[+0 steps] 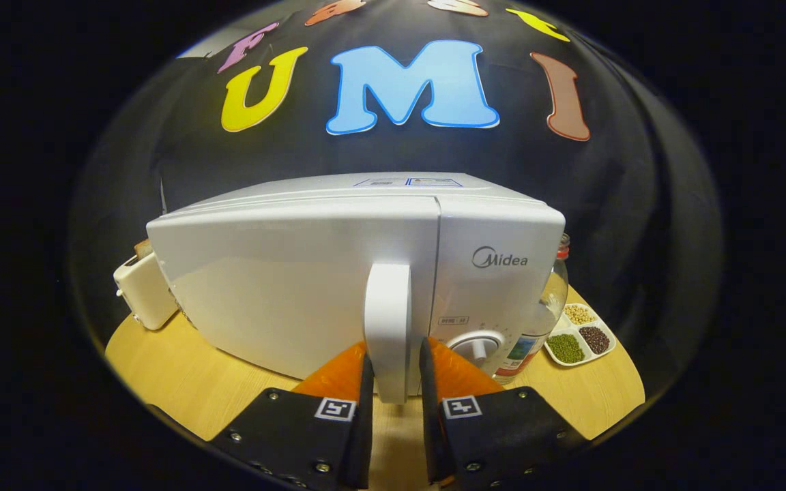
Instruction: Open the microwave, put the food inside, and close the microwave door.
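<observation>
Wooden desk (181, 382) carries the shut microwave (284, 286); my tool (393, 365) pinches its door handle (387, 327) at lower centre. Opening step: next, pull the door outward.

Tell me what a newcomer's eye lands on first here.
The white microwave on the wooden table, door closed, dominates. Its upright door handle sits between the fingers of the gripper, which appear to close on it. Beside the microwave's right end stand a glass jar and a divided dish of beans; at its left end, a small white appliance.
</observation>
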A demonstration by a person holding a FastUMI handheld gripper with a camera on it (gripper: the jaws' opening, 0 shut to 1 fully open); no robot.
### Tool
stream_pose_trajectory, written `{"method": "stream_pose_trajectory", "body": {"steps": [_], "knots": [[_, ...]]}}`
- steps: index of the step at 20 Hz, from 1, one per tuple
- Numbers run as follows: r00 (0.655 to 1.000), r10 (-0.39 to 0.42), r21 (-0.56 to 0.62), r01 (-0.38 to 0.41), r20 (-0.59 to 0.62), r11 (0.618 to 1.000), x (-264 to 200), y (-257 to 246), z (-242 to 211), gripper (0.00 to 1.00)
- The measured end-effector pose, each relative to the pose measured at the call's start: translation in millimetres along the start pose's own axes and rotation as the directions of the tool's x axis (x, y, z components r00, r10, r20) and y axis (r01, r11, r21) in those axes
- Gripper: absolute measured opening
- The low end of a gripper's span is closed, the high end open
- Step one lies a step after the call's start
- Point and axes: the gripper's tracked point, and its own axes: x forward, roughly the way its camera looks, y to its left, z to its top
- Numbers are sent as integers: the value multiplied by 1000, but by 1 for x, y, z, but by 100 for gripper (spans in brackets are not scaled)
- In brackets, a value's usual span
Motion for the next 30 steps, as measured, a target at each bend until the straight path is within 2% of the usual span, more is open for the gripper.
{"method": "stream_pose_trajectory", "body": {"steps": [1, 2, 3, 5, 6, 11, 15, 24, 30], "knots": [[1000, 22, 13, -22, -5, 1000, 51, 7, -17, 20], [1000, 22, -13, -22, 9, 1000, 16, 5, -2, 8], [999, 32, -30, -32, 9, 999, -2, -1, -1, 8], [998, 56, -35, -55, 12, 998, 1, 10, -4, 8], [999, 48, -59, -47, 15, 997, 1, 8, -1, 4], [998, 59, -156, -58, 6, 986, -40, 24, -21, 4], [995, 83, -105, -89, -61, 990, -68, 39, -35, 4], [987, 93, -106, -108, -135, 989, -128, 88, -67, 4], [982, 106, -80, -120, -158, 990, -156, 124, -82, 10]]}}
